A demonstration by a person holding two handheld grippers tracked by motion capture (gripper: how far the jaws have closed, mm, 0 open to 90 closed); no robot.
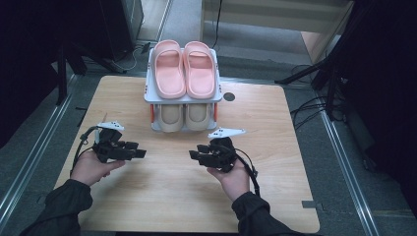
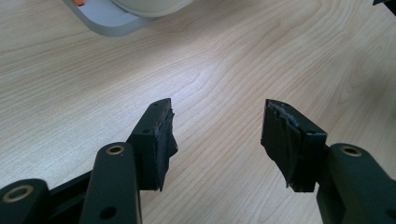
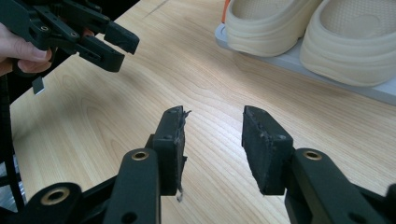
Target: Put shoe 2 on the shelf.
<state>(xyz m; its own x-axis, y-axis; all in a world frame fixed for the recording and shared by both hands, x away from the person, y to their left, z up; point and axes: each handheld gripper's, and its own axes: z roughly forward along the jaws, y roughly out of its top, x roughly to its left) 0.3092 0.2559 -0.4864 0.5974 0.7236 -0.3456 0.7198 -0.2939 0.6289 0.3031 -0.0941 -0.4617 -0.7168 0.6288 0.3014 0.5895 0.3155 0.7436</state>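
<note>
Black left gripper (image 1: 140,153) and right gripper (image 1: 193,155) face inward low over the worktop (image 1: 162,196), jaws apart, empty.

Two-tier grey plastic shoe rack (image 1: 148,88) at the far middle of the light wooden table (image 1: 162,196), pink rubber slippers (image 1: 184,69) side by side on its top shelf, beige rubber slippers (image 1: 183,116) on the lower shelf beneath, small dark round cable hole (image 1: 229,97) just right of the rack.

Pink slippers (image 1: 184,69) sit on the white-grey rack (image 1: 147,93), cream slippers (image 1: 183,116) beneath; orange posts (image 1: 152,114) show. The bench (image 1: 187,196) is pale woodgrain. Both grippers (image 1: 139,153) (image 1: 194,155) are black.
</note>
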